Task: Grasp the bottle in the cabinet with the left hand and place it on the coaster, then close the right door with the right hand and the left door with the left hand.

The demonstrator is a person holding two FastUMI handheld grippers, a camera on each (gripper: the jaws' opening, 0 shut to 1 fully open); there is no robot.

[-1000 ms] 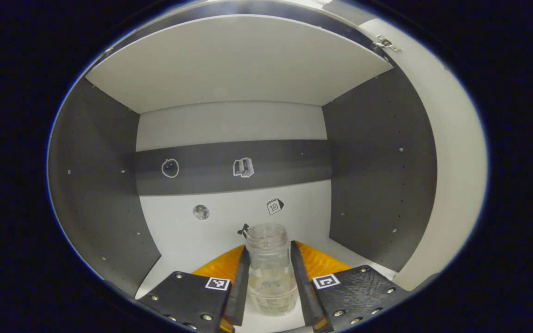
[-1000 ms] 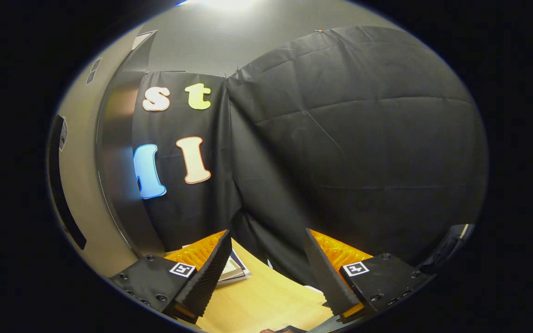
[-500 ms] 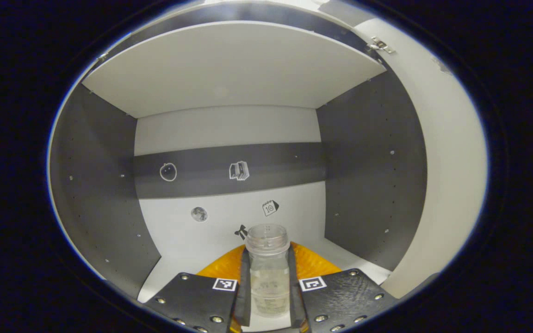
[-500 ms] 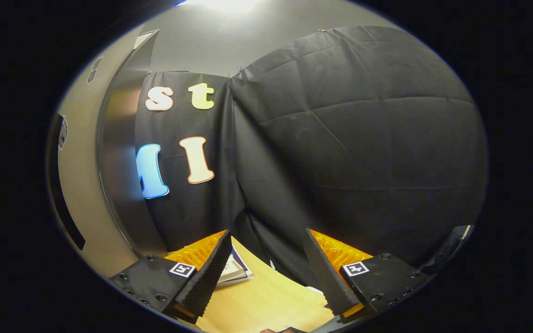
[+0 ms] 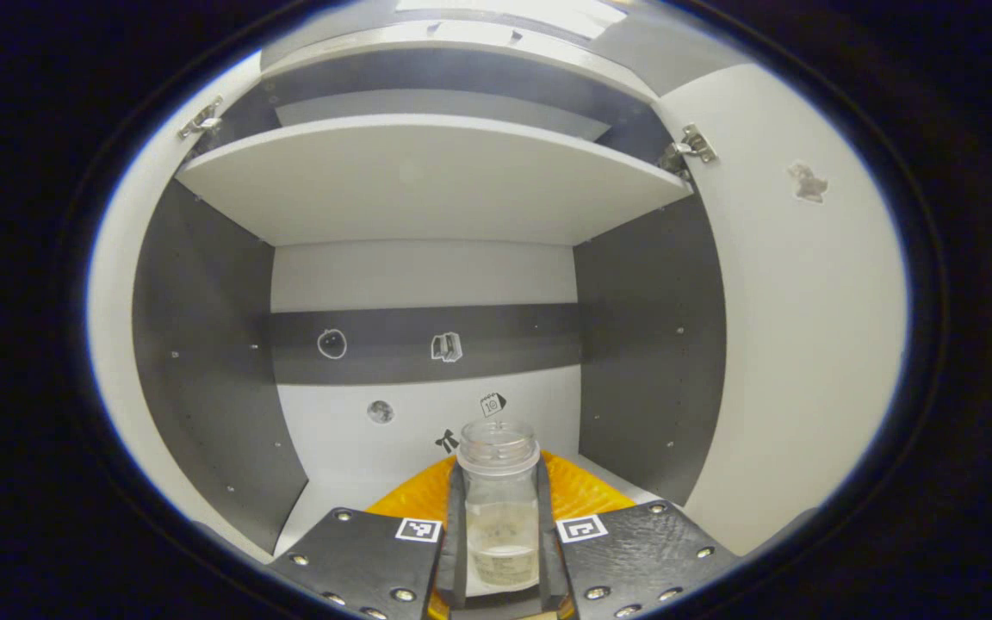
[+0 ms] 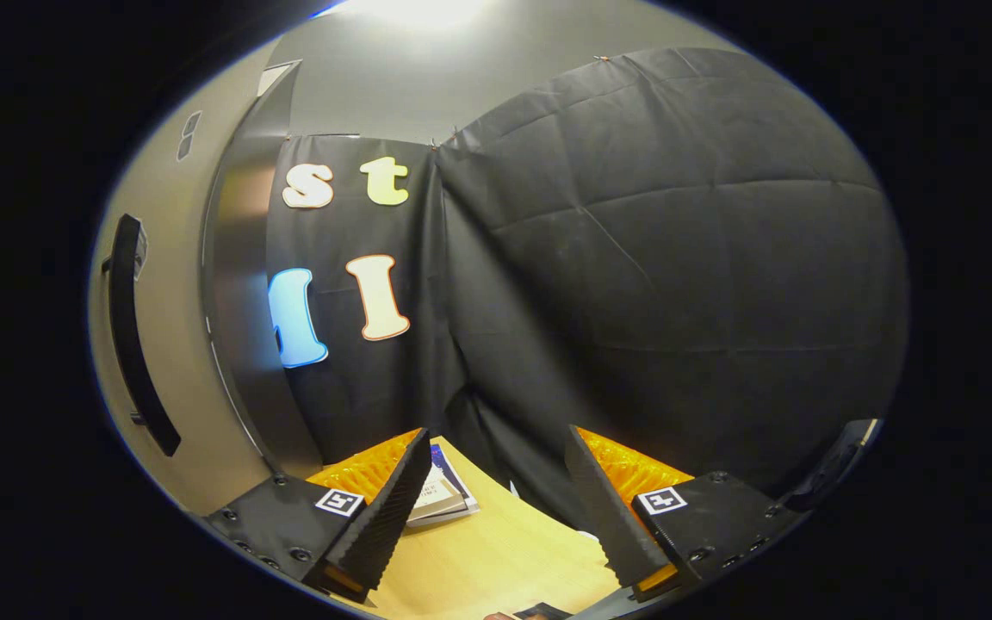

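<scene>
In the left gripper view a small clear bottle [image 5: 500, 508] with a wide threaded neck stands upright between my fingers. My left gripper [image 5: 500, 538] is shut on it, both fingers pressed against its sides, just in front of the cabinet's lower compartment [image 5: 427, 413]. The cabinet's open right door [image 5: 797, 344] stands white at the right, and the left door's edge [image 5: 108, 344] shows at the left. In the right gripper view my right gripper [image 6: 496, 508] is open and holds nothing, hovering over a wooden table [image 6: 496, 560]. A pale door with a dark handle [image 6: 139, 344] stands at the left there.
A white shelf [image 5: 427, 176] tops the compartment, with hinges at both upper corners. Small stickers dot the cabinet's back wall. In the right gripper view a book or booklet [image 6: 440, 495] lies on the table past my left finger, in front of the black cloth wall.
The left gripper closed on the bottle and drew back out of the cabinet with it, so more of the shelf and doors shows. The right gripper view shifted slightly, bringing the door handle into sight.
</scene>
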